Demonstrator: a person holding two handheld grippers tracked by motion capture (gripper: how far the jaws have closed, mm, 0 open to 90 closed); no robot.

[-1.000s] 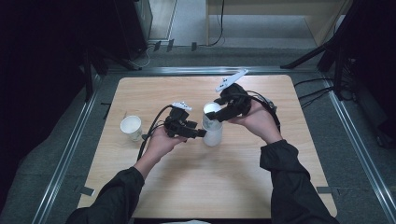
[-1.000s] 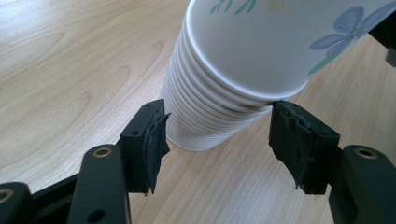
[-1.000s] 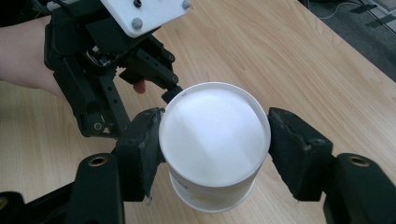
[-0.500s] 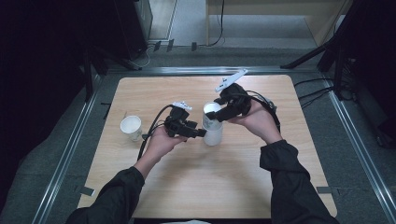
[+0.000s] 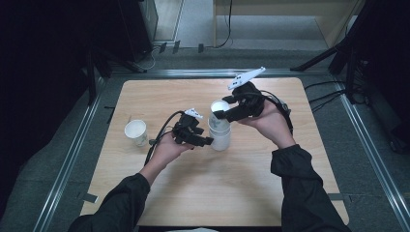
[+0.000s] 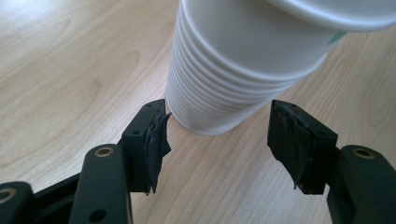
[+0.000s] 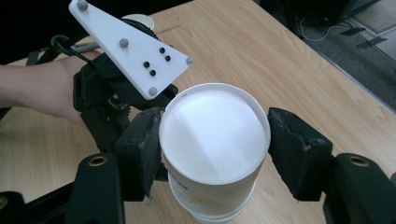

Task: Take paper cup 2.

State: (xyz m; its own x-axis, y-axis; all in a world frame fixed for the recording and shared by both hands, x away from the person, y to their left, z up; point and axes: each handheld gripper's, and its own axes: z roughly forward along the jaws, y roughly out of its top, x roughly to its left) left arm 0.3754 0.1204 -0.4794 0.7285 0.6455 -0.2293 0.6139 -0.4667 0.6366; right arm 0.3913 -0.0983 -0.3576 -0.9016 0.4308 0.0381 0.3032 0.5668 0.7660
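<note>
A stack of white paper cups (image 5: 220, 137) stands upright at the table's middle. My right gripper (image 5: 220, 112) comes in from the right and is shut on the top cup (image 7: 215, 135), one pad pressed on each side just under its rim. The top cup sits a little higher than the others in the stack (image 7: 210, 210). My left gripper (image 5: 206, 141) is low at the stack's left side. In the left gripper view its jaws (image 6: 219, 135) stand open around the base of the stack (image 6: 219, 84); the left pad (image 6: 156, 140) just touches it and the right pad (image 6: 287, 140) is apart from it.
A single white paper cup (image 5: 136, 132) stands alone toward the table's left. The wooden table (image 5: 203, 193) has metal rails along its edges. Cables trail from both grippers, and dark equipment stands on the floor beyond the far edge.
</note>
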